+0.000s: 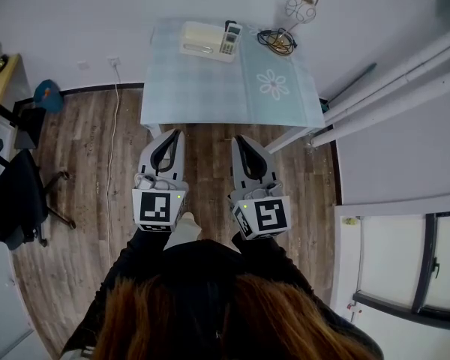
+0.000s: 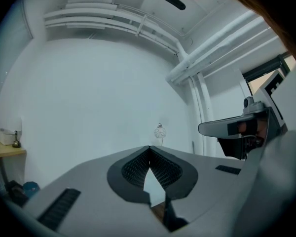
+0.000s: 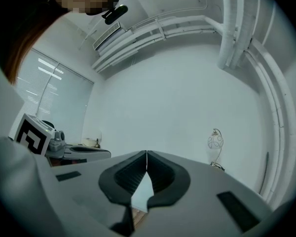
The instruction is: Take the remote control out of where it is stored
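Remote control [image 1: 231, 38], pale with rows of buttons, sits at the right end of a cream box [image 1: 199, 40], at 12 o'clock in the head view. Both rest near the far edge of a desk [image 1: 210, 88] covered in a light blue cloth, close to the white wall.

At 9 o'clock a black office chair [image 1: 19, 193] stands on the wooden floor [image 1: 82, 201]. Just below centre, the left gripper [image 1: 172, 135] points toward the desk, well apart from the remote control. In its own view its dark ribbed fingers [image 2: 133, 169] meet at the tips with nothing between them. Beside it, the right gripper [image 1: 240, 139] is held level with it. Its fingers [image 3: 123, 177] are also pressed together and empty.

On the desk at 1 o'clock lies a coil of dark cable [image 1: 276, 40], with a small lamp [image 1: 301, 7] behind it.
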The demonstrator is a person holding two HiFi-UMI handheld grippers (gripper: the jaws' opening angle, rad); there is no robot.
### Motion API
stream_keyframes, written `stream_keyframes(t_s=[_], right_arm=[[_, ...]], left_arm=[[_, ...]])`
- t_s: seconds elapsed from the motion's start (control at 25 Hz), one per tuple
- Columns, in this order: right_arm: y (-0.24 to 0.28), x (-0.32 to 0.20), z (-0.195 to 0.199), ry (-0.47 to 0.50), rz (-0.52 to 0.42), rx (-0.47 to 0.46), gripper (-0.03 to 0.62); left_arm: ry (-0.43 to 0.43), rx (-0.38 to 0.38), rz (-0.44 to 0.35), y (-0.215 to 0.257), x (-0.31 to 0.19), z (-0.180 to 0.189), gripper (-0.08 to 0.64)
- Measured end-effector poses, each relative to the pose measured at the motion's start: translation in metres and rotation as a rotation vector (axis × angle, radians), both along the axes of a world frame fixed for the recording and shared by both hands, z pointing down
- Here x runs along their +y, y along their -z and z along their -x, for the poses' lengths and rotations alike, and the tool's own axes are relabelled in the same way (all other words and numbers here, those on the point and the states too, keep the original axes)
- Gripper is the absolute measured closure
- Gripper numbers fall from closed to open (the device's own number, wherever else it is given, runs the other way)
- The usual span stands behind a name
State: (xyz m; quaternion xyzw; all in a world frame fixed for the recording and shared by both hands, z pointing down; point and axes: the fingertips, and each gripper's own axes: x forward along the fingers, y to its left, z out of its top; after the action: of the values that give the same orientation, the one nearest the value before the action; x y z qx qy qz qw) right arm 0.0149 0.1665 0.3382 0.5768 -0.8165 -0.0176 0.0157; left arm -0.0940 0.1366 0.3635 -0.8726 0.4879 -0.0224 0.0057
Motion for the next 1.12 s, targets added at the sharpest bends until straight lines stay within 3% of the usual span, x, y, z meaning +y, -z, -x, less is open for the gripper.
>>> stream_keyframes(t_s=[0.68, 1.12], right_arm=[[-0.009, -0.051, 0.005, -0.031, 0.027, -0.031, 0.578], [-0.016, -0.086, 0.001, 0.001, 0.028, -0.039, 0.577]], left_arm=[[-0.012, 0.008, 0.027, -0.011, -0.046, 0.013, 0.555], [0.015, 0.023, 0.043, -0.013, -0.069, 0.008, 0.555]])
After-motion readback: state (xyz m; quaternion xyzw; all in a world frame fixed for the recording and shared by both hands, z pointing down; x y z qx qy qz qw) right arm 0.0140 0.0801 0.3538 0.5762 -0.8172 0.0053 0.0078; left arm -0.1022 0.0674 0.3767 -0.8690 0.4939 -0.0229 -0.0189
